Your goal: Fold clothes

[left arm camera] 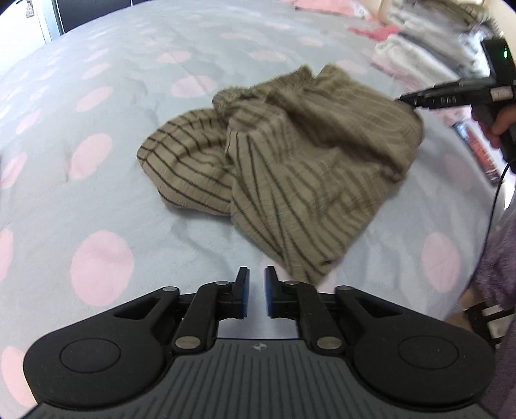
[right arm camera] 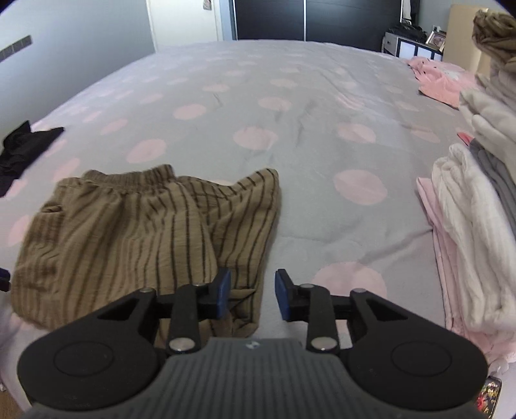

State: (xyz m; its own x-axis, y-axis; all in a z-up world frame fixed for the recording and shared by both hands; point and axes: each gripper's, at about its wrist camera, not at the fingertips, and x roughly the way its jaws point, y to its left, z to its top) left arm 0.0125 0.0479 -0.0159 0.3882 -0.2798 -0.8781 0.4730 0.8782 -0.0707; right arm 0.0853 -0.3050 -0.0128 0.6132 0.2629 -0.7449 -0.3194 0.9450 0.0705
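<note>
Left gripper (left arm camera: 256, 277): nearest in its own view, jaws a narrow gap apart, nothing between the blue pads, poised over bare bedspread (left arm camera: 96, 199) just short of the garment's near corner. Right gripper (right arm camera: 252, 288): jaws parted wider, pads empty, left pad over the garment's near right edge, right pad over bare cover; seen also from the left wrist view at the garment's far right side, held in a hand (left arm camera: 498, 124), contact there too blurred to confirm.

One striped brown pair of trousers (left arm camera: 283, 154): lying crumpled on the bed, roughly doubled over, elastic waistband (right arm camera: 135, 179) on the side away from the right-hand camera, dark stripes running lengthwise. One purple fuzzy sleeve (left arm camera: 498, 267) at the right margin of the left wrist view.

Further out: one black garment (right arm camera: 19, 151) at the bed's left edge. One stack of folded laundry (right arm camera: 467, 232) along the right side, white and grey pieces over pink. One pink garment (right arm camera: 435, 80) beyond it. At the back, one dark wardrobe (right arm camera: 306, 19).
</note>
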